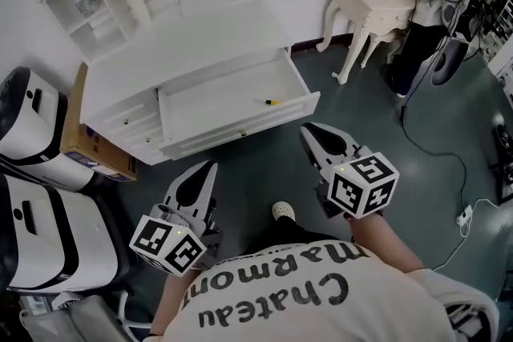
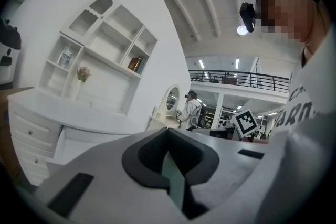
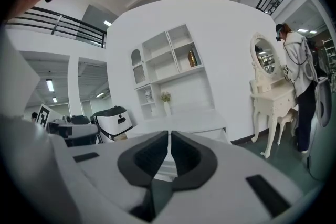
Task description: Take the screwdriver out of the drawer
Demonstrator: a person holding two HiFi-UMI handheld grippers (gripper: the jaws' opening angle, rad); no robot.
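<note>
Drawer point(image 1: 210, 110) open; screwdriver point(image 1: 270, 102) untouched inside, lying flat near its right front.
Left gripper point(image 1: 210, 166) and right gripper point(image 1: 309, 130) both closed on nothing, well short of it. Judged light, rigid, slim (may roll); grip across the yellow end.

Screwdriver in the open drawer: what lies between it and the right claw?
Head view: only the drawer's front panel and some floor lie between the screwdriver and the right claw.

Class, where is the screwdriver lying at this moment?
In the head view, the screwdriver lies inside the open drawer, towards its right end.
</note>
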